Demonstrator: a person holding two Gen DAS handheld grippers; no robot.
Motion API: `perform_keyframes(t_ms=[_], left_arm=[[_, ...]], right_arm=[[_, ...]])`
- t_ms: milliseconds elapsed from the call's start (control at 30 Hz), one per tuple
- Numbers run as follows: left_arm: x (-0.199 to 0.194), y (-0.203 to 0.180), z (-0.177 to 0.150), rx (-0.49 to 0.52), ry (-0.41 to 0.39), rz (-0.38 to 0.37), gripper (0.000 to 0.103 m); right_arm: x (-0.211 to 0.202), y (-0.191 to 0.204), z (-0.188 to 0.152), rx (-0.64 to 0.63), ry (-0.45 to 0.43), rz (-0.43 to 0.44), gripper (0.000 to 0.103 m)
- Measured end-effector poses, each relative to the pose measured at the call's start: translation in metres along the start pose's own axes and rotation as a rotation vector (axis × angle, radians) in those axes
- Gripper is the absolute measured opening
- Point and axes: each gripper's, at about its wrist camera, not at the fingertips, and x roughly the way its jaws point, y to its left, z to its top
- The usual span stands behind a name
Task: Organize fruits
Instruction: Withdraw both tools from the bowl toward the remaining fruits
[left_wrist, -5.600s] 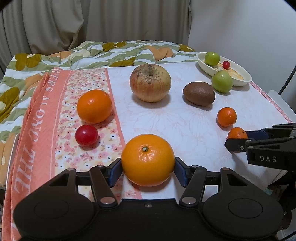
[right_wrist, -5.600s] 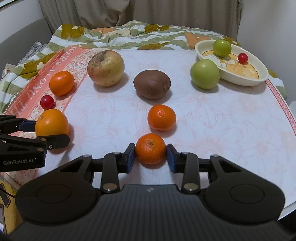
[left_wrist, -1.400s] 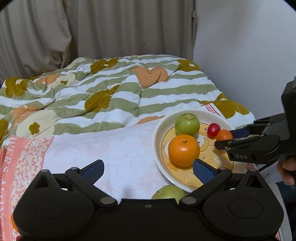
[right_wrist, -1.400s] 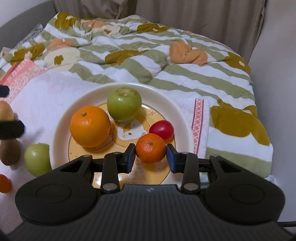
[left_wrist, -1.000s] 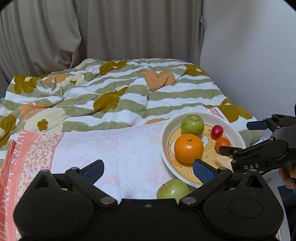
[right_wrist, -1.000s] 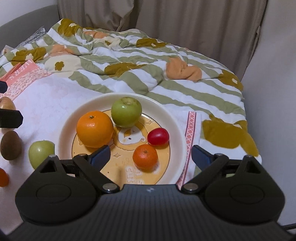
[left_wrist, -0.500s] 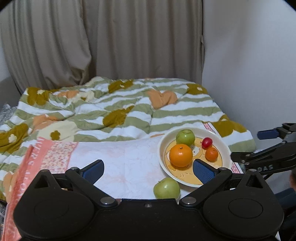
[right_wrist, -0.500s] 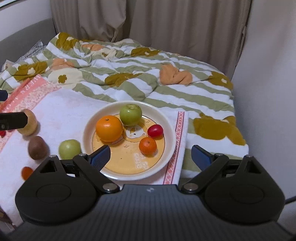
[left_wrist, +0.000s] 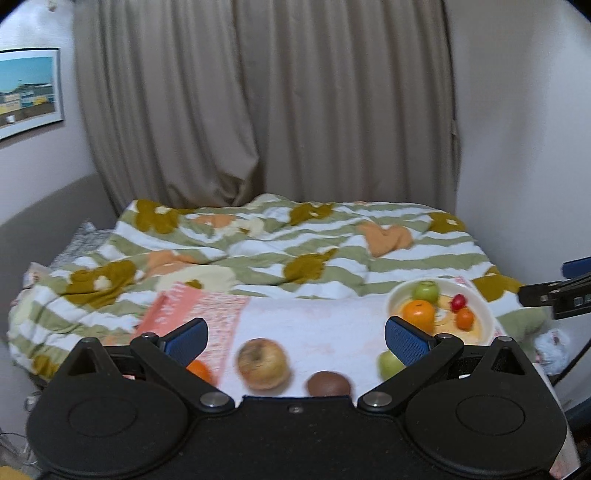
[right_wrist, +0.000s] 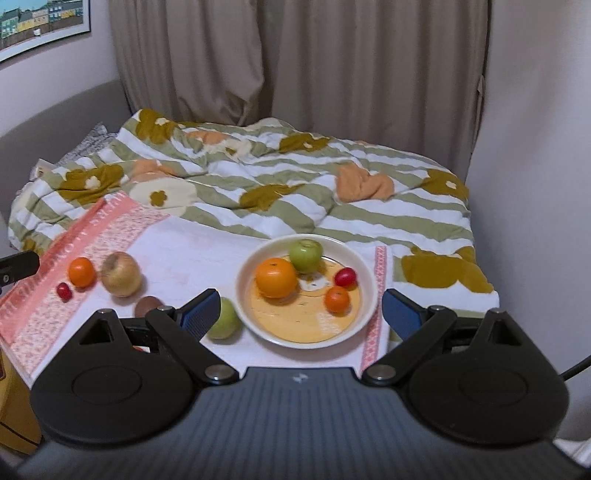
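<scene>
A cream plate (right_wrist: 365, 295) with a yellow centre holds a big orange (right_wrist: 276, 277), a green apple (right_wrist: 305, 254), a small tangerine (right_wrist: 336, 299) and a cherry tomato (right_wrist: 345, 277). On the white cloth to its left lie a green apple (right_wrist: 225, 319), a kiwi (right_wrist: 147, 305), a large yellow-brown apple (right_wrist: 121, 274), an orange (right_wrist: 81, 271) and a cherry tomato (right_wrist: 63, 291). My right gripper (right_wrist: 301, 314) is open and empty, held back above the plate. My left gripper (left_wrist: 295, 336) is open and empty, above the large apple (left_wrist: 262, 363) and kiwi (left_wrist: 328, 384).
The cloth (right_wrist: 184, 254) has a pink flowered band (right_wrist: 74, 295) on the left. Behind it lies a striped green and white quilt (right_wrist: 295, 184), with curtains (right_wrist: 295, 66) and walls beyond. The plate (left_wrist: 484, 314) stands at the cloth's right end.
Both grippers let go of their fruit on the plate, opened and pulled back and up, so the whole cloth now shows.
</scene>
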Motion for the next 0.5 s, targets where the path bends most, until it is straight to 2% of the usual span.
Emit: perform_keyframes(t_ms=[233, 500], left_arm=[[-0.01, 0.054, -0.014, -0.019, -0.005, 0.04, 0.103], [0.007, 0.114, -0.031, -0.008, 0.051, -0.01, 0.103]], right_arm=[[-0.009, 0.047, -0.003, 0.024, 0.011, 0.022, 0.103], [0.004, 0.112, -0.015, 0.092, 0.056, -0.017, 0.103]])
